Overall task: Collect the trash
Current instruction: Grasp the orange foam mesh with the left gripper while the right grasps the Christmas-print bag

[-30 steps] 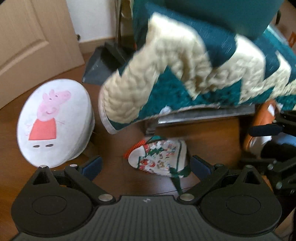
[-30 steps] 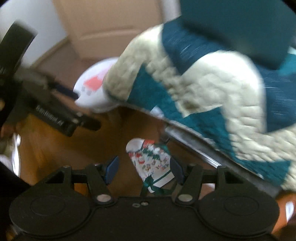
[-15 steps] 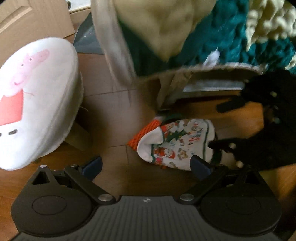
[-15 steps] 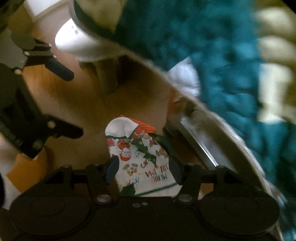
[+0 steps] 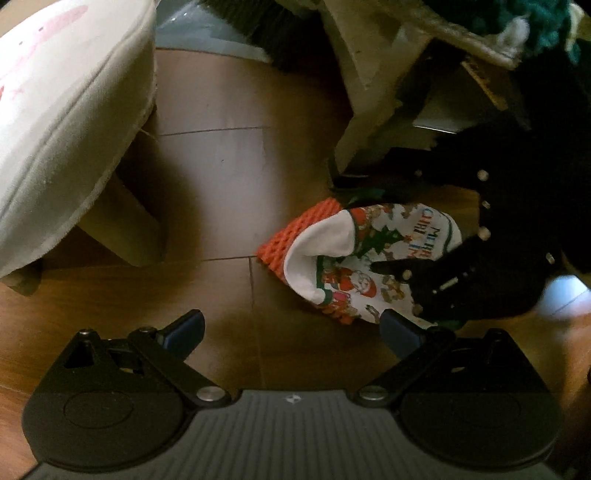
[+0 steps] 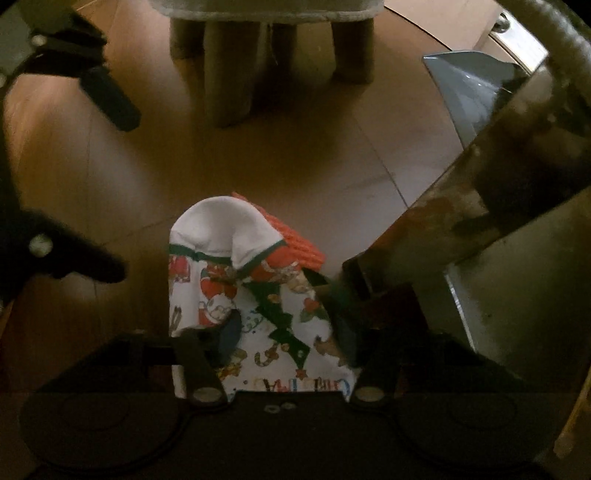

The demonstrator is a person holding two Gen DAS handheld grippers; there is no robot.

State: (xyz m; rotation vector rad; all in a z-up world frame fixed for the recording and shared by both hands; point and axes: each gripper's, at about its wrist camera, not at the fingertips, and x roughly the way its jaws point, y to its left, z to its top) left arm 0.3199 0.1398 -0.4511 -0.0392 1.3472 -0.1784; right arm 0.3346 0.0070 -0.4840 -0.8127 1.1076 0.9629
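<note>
A Christmas-print cloth (image 5: 373, 266) with a red waffle underside lies crumpled on the wooden floor under the sofa's edge. It also shows in the right wrist view (image 6: 251, 295). My right gripper (image 6: 288, 336) is open and low over it, one finger on each side of the cloth. In the left wrist view the right gripper (image 5: 461, 273) is a dark shape on the cloth's right part. My left gripper (image 5: 291, 328) is open and empty, just left of and in front of the cloth.
A white padded stool (image 5: 62, 122) with wooden legs (image 6: 229, 70) stands to the left. A sofa leg and frame (image 5: 373, 74) rise behind the cloth, with a teal and cream blanket (image 5: 546, 22) above. A grey dustpan (image 6: 469, 88) lies farther back.
Both grippers have dropped low toward the floor and closer to the cloth. The right gripper now straddles the cloth; the blanket has left most of the view.
</note>
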